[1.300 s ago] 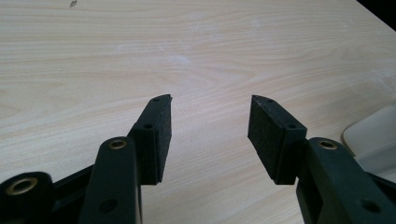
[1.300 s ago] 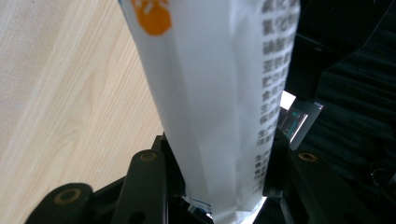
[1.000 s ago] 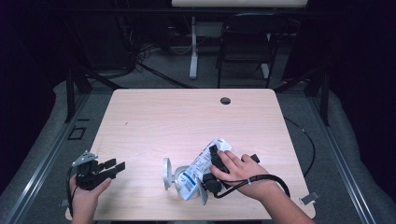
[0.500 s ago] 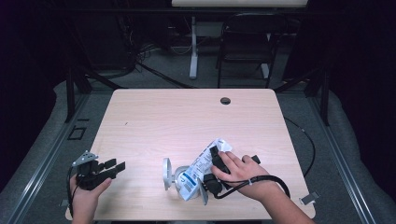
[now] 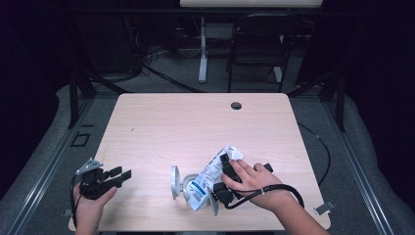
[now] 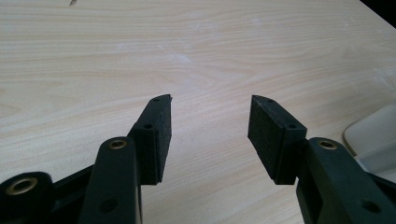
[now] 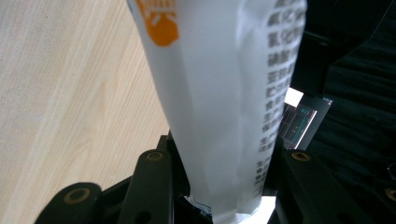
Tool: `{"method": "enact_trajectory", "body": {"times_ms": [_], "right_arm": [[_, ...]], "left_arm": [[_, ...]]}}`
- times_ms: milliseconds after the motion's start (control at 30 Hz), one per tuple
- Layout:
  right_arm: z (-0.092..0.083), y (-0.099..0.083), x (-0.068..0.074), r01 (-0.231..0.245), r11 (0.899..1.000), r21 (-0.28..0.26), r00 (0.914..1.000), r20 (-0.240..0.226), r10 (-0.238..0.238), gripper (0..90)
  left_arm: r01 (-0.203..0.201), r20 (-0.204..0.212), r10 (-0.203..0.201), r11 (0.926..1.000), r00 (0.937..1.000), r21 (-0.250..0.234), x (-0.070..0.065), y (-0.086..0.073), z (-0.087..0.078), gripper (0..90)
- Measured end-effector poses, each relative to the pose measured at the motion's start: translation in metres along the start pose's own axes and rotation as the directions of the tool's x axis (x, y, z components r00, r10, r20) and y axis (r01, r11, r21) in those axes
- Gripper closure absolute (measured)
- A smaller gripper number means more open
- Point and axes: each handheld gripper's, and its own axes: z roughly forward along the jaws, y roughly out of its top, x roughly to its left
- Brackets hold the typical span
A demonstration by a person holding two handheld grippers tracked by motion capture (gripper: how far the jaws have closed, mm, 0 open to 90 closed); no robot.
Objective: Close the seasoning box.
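gripping a white printed pouch (image 5: 211, 176) with the right gripper (image 5: 224, 177) near the front edge of the table (image 5: 195, 122), right of centre; its jaws have just been closing and the right gripper view shows the pouch (image 7: 219, 93) squeezed between them. the pouch lies slanted, its far end pointing up-right, its near end by a small round white dish (image 5: 174, 182) standing on edge and what looks like a second disc at the gripper, though the high view is too coarse to be sure what those are. left gripper (image 5: 108, 177) sits well apart at the front-left, jaws spread, nothing between the pads (image 6: 161, 135), just bare wood. main risk: the bag is soft and crumpled, so a bite on loose film rather than on the contents could let it slide out once lifted, or the contents could slump to one end and swing the pouch. squeezing further could burst a seal or crush what's inside. second risk: the dish is just beside the pouch's lower end, so dragging or pivoting the bag could knock it over or push it off the front edge, which is close. third: the right cable (image 5: 274, 191) loops near the wrist and could snag on a sweep. the left gripper is too far off to steady anything right now.
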Motion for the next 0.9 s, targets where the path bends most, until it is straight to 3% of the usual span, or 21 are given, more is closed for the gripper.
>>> {"method": "enact_trajectory", "body": {"times_ms": [900], "right_arm": [[0.0000,0.0004,0.0005,0.003,1.000,-0.007,1.0000,-0.004,-0.003,66.5]], "left_arm": [[0.001,-0.001,-0.001,1.0000,1.0000,0.002,0.0011,-0.0009,0.0010,50.2]]}}
